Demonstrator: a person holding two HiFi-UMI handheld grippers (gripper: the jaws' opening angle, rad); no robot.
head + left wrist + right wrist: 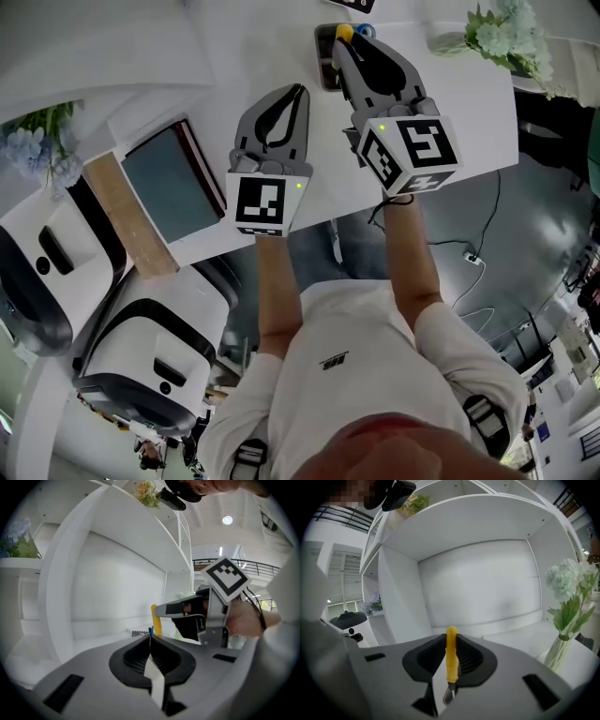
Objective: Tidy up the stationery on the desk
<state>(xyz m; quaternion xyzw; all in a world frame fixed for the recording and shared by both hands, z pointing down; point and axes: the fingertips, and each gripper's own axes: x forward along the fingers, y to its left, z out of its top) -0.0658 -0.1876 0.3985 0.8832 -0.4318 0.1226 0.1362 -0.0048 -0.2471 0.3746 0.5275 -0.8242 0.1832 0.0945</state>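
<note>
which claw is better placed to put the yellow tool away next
Right. The right claw is shut on the yellow-handled tool, close to the dark box; the left claw is shut, empty and farther back.

The tool (451, 653) is yellow, silver-ended. The left gripper (298, 91) and right gripper (349, 37) are grey, their cubes patterned black-and-white. The counter (450, 98) is white, the book (173, 183) teal.

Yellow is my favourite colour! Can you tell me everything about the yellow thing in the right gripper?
The yellow thing is a slim, plastic-looking stick with a rounded far end and a silvery metal tip at its near end. It lies lengthwise, clamped between the jaws of the right gripper, its rounded end poking just past them.
</note>
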